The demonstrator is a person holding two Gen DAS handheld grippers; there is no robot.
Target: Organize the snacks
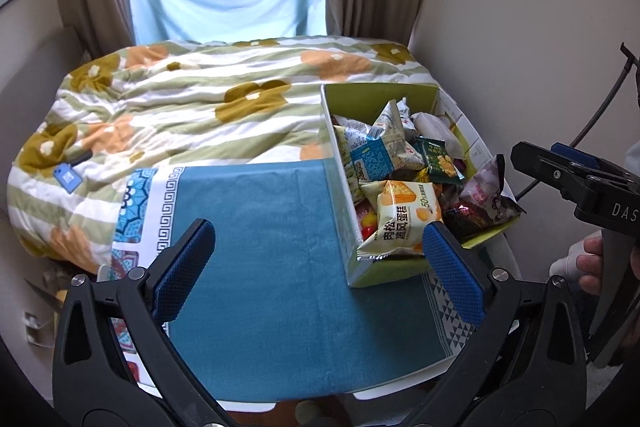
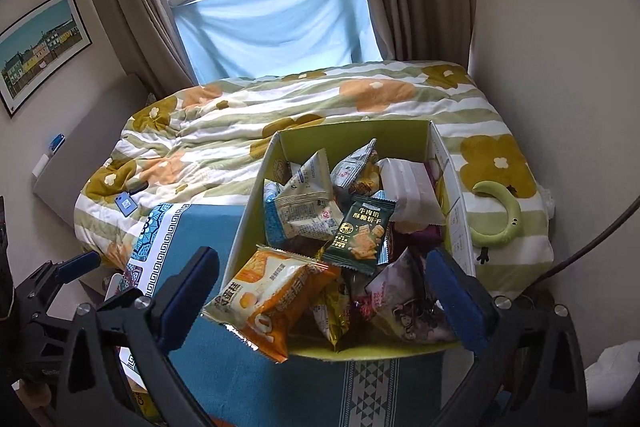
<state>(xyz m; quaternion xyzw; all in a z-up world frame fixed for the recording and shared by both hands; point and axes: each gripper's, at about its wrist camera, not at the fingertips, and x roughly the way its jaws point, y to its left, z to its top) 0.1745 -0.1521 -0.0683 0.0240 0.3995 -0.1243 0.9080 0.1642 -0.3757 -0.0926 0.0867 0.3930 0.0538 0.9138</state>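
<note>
Right gripper: fingers were spread wide, nothing clamped.
Left gripper: fingers were held apart, empty.
Snack box: stood ahead of the right fingers, heaped with packets.
Orange cake packet: overhung the near rim between the right fingers; judged light, soft, slippery, crushable; best pinched at a sealed edge.

A green-lined cardboard box is seen open-topped just ahead of the right claw, heaped with snack packets. An orange-and-white cake packet is draped over its near rim between the claw's fingers, untouched. A dark green cracker packet lies tilted just beyond; a pink packet leans beside the right finger.
</note>
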